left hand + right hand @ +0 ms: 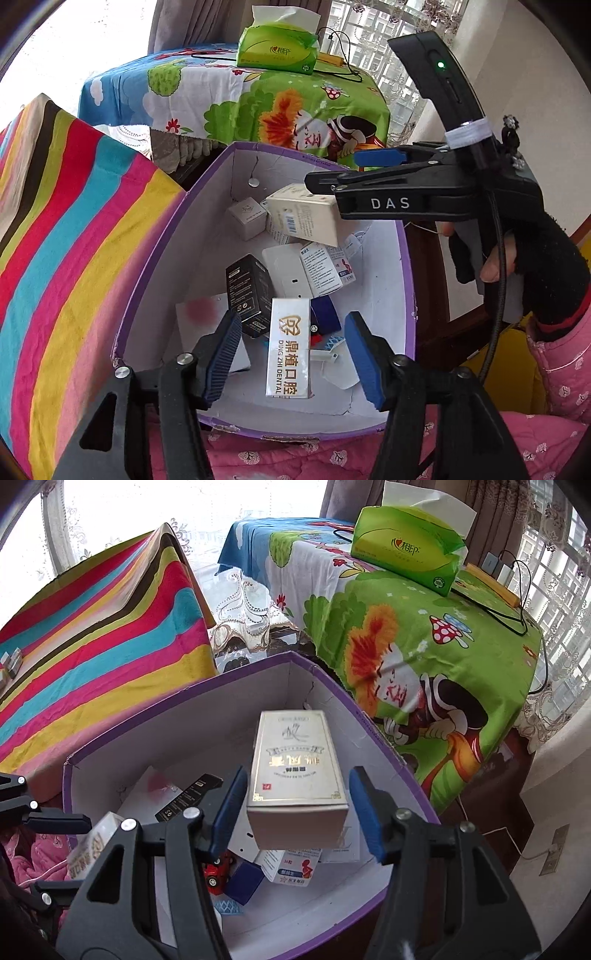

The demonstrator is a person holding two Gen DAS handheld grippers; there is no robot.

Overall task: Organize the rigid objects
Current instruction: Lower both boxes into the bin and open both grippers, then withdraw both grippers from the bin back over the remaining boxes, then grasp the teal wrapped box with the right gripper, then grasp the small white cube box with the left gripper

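Observation:
A purple-rimmed cardboard box (207,206) with a white inside holds several small packages. My left gripper (290,350) is open over its near end; a white "DING ZHI DENTAL" box (289,347) is between the pads without touching them. My right gripper (297,805) is open over the same box (122,720); a cream box with gold print (297,775) is between its pads, apart from them, seemingly in mid-air. In the left wrist view the right gripper (332,173) reaches in from the right above that cream box (306,214).
A striped cloth (66,229) covers the surface to the left. A table with a cartoon cloth (258,103) carries a green tissue pack (277,48) and cables behind. A black box (249,291), medicine boxes (325,269) and a red toy car (216,875) lie in the box.

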